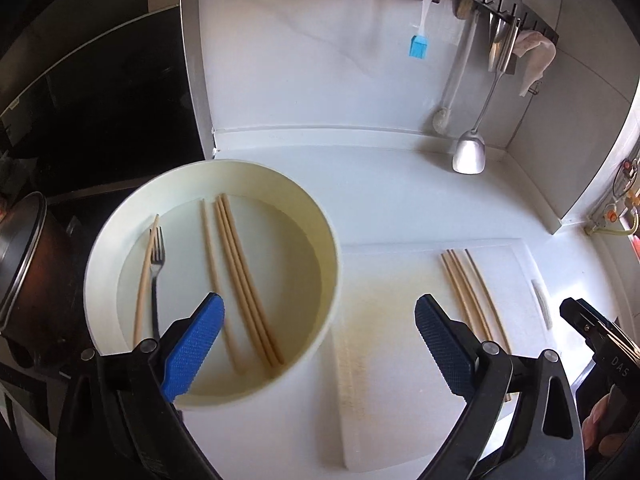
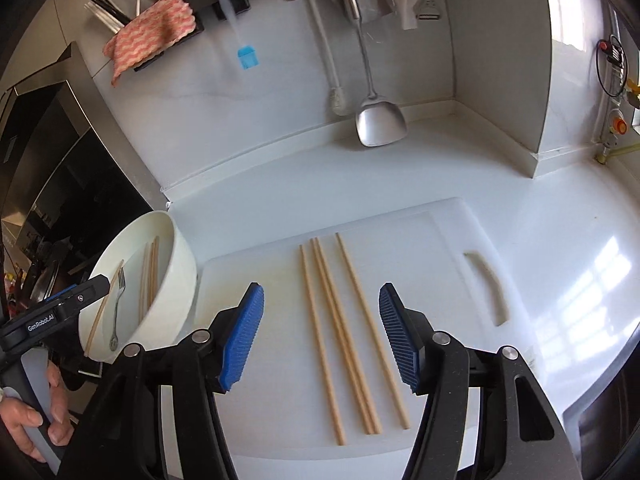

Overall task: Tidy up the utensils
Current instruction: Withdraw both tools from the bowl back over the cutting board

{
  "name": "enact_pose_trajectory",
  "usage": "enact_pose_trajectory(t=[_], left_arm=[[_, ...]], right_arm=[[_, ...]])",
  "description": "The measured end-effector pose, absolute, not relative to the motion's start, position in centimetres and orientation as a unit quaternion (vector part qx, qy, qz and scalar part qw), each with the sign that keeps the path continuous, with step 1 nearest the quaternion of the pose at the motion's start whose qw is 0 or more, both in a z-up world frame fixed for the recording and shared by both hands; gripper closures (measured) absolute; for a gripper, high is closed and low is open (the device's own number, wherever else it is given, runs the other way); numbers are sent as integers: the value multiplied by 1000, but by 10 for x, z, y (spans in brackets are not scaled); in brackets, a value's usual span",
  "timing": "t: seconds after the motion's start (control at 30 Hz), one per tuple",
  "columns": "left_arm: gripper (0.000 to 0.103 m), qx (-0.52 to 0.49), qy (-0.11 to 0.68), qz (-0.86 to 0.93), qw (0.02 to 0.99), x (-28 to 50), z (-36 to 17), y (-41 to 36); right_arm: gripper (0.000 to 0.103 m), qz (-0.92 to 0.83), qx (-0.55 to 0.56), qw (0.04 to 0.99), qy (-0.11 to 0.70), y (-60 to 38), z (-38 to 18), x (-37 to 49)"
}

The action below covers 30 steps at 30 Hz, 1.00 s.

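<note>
- The left gripper [image 1: 320, 336] is hovering with its fingers [image 1: 192, 350] spread wide apart and nothing between them; one finger is hanging over the white bowl [image 1: 332, 240] at the lower left of the left wrist view, the other over the cutting board [image 1: 384, 280].
- In the bowl, three or four loose chopsticks [image 1: 244, 280] are lying side by side, with one more beside a metal fork [image 1: 156, 272] at the left of the bowl floor. Their long axes are running roughly along the line the gripper points, from near rim to far.
- The right gripper [image 2: 320, 334] is holding its fingers [image 2: 242, 336] apart and empty above the board, in the lower middle of the right wrist view.
- Four sorted chopsticks [image 2: 340, 340] are lying flat on the board directly beneath and between those fingers, nearly parallel, long axes running from the bottom of the frame upward, leaning slightly left.
- The board is resting on the white counter [image 2: 560, 220], touching or just beside the bowl.
- Judging by position, the left gripper is the nearer one to the bowl's chopsticks: they are lying just left of its centre line, so a small shift left and a descent would be bracketing them across their width.
</note>
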<state>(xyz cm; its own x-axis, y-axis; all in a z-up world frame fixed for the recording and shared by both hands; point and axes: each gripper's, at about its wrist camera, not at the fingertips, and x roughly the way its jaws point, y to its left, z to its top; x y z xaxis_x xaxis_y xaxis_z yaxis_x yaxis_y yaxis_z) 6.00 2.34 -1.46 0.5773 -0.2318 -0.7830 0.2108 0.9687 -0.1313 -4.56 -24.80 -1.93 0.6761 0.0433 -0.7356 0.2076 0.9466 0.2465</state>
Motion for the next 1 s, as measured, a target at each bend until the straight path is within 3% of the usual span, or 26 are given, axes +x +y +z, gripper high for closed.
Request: enact_pose_trajectory(t=[0.4, 1.0], left_arm=[[8, -22, 459, -56, 886, -9, -20, -66], [8, -11, 448, -71, 891, 5, -85, -88]], right_arm=[[42, 4, 153, 896, 416, -349, -41, -85], [42, -7, 138, 906, 401, -305, -85, -70]])
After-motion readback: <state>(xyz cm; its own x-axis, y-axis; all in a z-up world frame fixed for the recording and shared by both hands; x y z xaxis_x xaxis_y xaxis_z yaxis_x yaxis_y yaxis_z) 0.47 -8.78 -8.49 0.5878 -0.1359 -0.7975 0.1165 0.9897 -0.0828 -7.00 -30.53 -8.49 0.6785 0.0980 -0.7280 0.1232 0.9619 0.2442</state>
